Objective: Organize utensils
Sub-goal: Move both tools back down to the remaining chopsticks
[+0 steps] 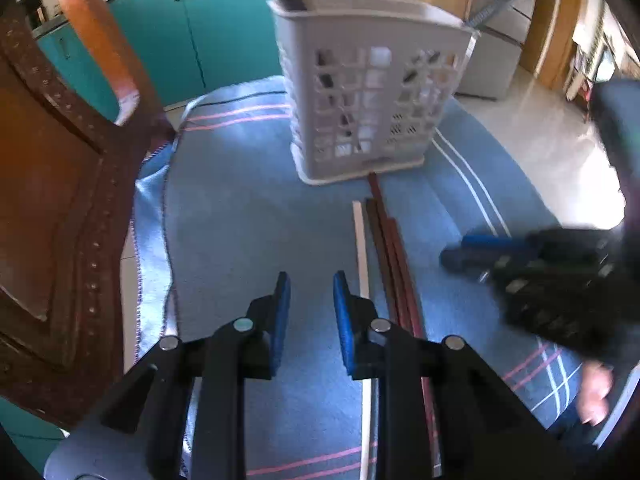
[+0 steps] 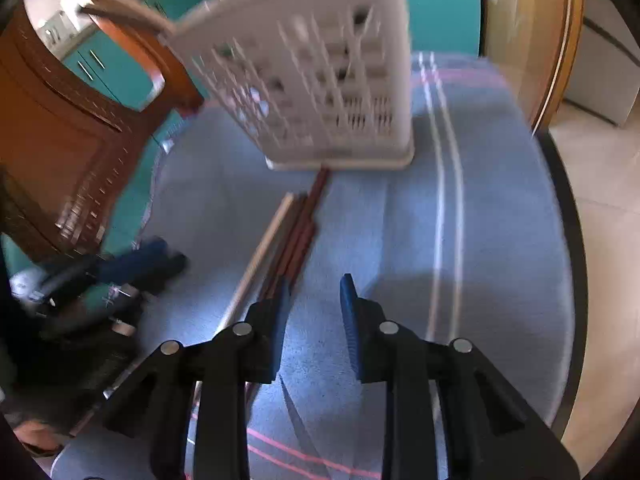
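Sticks on the blue cloth

Both hand-held grippers, left point(image 1: 311, 292) and right point(image 2: 315, 294), are a little spread, pinching nothing (blue pads). The chopsticks point(image 1: 386, 248) lie touching the white basket point(image 1: 372, 80).

Left wrist view: looks steeply down along the left gripper point(image 1: 311, 288), close above the blue cloth point(image 1: 240, 220).
Right wrist view: same downward tilt, from the other side.
Shared: white basket point(image 1: 368, 92), chopsticks point(image 1: 384, 248).

free: blue cloth point(image 1: 248, 216) left of chopsticks point(image 1: 384, 248) | blocked: basket point(image 1: 368, 92) ahead, chair point(image 1: 60, 200) left
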{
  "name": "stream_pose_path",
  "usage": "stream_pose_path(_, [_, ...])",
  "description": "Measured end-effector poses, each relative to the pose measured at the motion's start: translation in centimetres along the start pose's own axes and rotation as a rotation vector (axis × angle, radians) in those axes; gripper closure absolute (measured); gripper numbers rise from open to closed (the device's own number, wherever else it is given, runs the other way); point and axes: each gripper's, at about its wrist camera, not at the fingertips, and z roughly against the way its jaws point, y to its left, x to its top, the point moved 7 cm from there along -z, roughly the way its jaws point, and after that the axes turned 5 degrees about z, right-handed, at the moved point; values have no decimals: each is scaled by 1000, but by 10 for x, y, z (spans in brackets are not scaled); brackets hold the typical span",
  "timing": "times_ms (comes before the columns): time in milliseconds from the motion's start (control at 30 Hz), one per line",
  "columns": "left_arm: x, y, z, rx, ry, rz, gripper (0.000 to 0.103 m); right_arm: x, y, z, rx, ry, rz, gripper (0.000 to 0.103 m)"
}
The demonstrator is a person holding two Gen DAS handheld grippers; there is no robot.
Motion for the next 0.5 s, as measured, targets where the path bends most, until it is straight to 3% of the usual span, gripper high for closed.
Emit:
stream_pose_path(200, [-2,6,2,9,5,19,78,-7,19,-25,-50,61,62,76])
stream_pose_path(367, [-3,8,1,17,4,35,71,-3,24,-33,-93,51,96,76])
stream_pose_path(500, [-1,11,1,20,4,43,71,4,30,-42,-112,64,111,75])
